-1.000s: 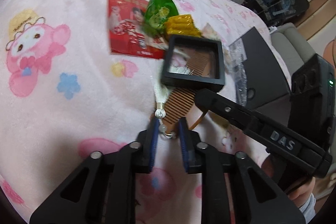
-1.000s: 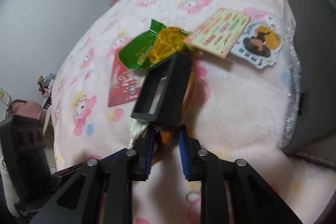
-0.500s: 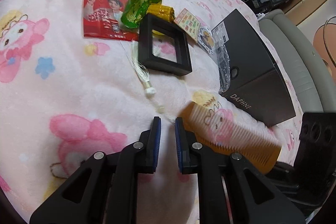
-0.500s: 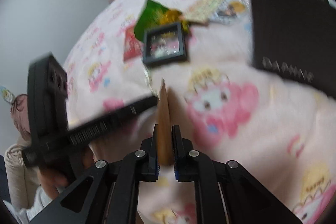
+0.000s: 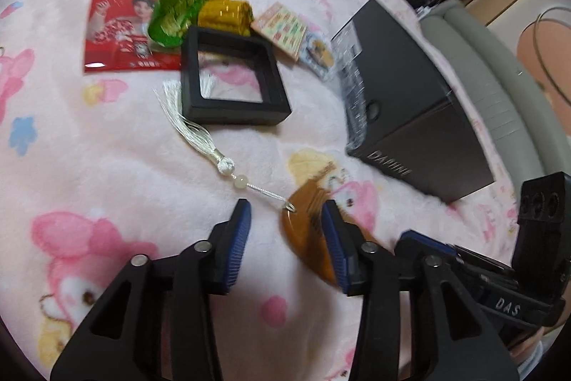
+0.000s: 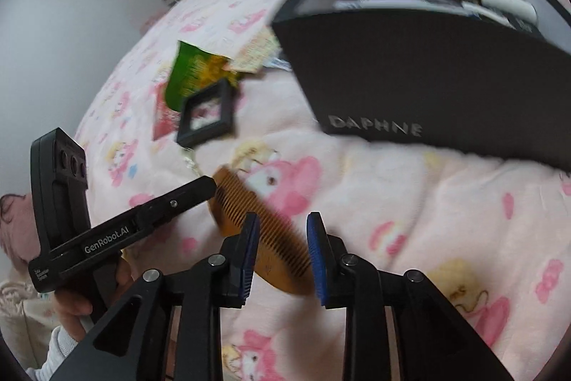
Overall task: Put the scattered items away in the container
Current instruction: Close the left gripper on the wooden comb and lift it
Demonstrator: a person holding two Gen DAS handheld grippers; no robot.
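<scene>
Comb (image 6: pixel 260 231), amber, tasselled, lying on pink blanket (image 5: pixel 107 166) short of black box (image 6: pixel 428 66): both grippers' jaws opening, unpressed, comb between right gripper (image 6: pixel 282 249) jaws and beside left gripper (image 5: pixel 285 238); regrip, carry to box.

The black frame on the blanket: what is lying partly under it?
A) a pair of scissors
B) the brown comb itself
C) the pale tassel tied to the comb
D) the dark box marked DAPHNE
C: the tassel's loose threads show through the window of the black frame, and its cord runs out from there to the comb, which lies apart from the frame.
</scene>
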